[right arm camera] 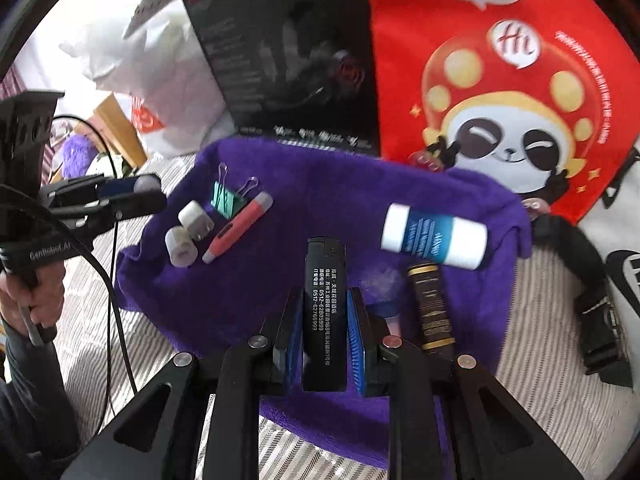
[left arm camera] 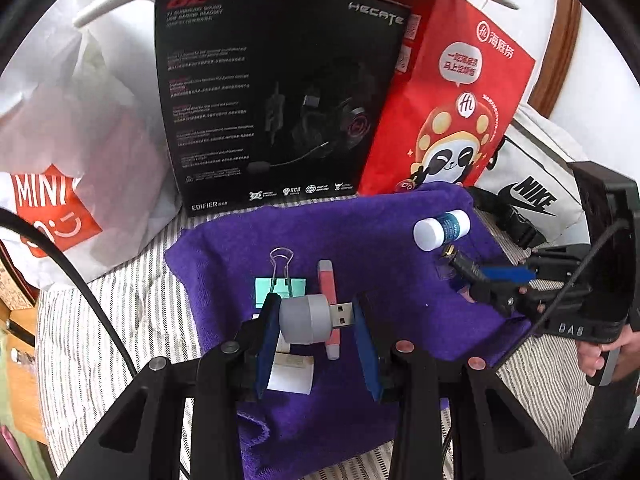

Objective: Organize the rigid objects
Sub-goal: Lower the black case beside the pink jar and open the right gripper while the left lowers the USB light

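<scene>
left gripper point(left arm camera: 316, 320): clenched on grey cylindrical USB plug lamp point(left arm camera: 310, 318), held above purple terry towel point(left arm camera: 360, 232) | right gripper point(right arm camera: 325, 320): clenched on black rectangular printed lighter point(right arm camera: 324, 292), held over the towel

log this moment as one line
left gripper: shut on usb plug | right gripper: shut on black lighter | surface: purple towel

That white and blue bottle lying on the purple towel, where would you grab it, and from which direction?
Grip the blue-labelled middle of the bottle, coming down from above with the fingers across its width. It lies on its side on the purple towel, so its round body could roll, and pinching the middle should keep it balanced. The black and gold tube lies close on the near side, so a side approach looks cramped.
</scene>
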Available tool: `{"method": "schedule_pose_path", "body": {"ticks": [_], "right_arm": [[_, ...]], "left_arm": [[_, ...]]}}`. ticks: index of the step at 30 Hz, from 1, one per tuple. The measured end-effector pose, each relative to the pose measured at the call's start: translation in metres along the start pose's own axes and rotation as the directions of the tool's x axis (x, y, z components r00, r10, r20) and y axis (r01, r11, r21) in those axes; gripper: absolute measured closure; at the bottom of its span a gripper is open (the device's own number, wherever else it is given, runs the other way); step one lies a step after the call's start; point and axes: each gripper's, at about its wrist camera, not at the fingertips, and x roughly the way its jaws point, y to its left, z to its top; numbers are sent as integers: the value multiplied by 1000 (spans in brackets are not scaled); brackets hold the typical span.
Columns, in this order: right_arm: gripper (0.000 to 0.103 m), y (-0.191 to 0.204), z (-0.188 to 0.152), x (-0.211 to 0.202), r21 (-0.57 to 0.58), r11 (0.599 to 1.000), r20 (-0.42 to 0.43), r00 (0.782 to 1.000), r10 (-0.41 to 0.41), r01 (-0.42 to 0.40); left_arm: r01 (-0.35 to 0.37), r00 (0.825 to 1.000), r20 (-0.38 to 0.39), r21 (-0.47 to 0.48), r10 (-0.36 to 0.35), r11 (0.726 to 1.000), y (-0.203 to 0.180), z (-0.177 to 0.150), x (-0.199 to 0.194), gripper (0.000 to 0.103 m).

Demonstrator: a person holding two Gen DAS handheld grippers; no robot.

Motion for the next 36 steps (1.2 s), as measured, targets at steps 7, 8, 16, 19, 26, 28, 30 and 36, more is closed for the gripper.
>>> {"method": "schedule_pose_path", "body": {"ticks": [7, 8, 16, 19, 26, 28, 30, 36], "right_arm": [[81, 13, -5, 26, -30, 1000, -69, 998, 7, -9], [81, 14, -5, 29, -33, 999, -76, 997, 2, -5], [81, 10, -4, 40, -38, 996, -97, 992, -83, 79], [82, 7, -4, 43, -31, 994, -96, 990, -107, 104], [81, 4, -4, 52, -26, 990, -72, 987, -143, 141], [81, 4, -3, 52, -28, 989, -74, 987, -146, 144], [81, 5, -4, 53, -31, 989, -74, 987, -146, 144], [78, 2, -3, 51, -23, 992, -84, 989, -124, 122]], "left_arm": [[4, 1000, -9, 7, -4, 1000, -1, -1, 2, 69], [4, 1000, -9, 9, -4, 1000, -1, -2, 2, 69], [10, 1000, -15, 7, -10, 1000, -1, -1, 3, 69], [11, 1000, -18, 8, -10, 1000, -1, -2, 3, 69], [12, 1000, -24, 6, -12, 1000, -1, -2, 4, 69], [13, 1000, -24, 8, -13, 1000, -1, -2, 4, 69], [11, 1000, -28, 10, -11, 1000, -1, -3, 5, 69], [9, 999, -43, 12, -8, 1000, 0, -4, 8, 69]]}}
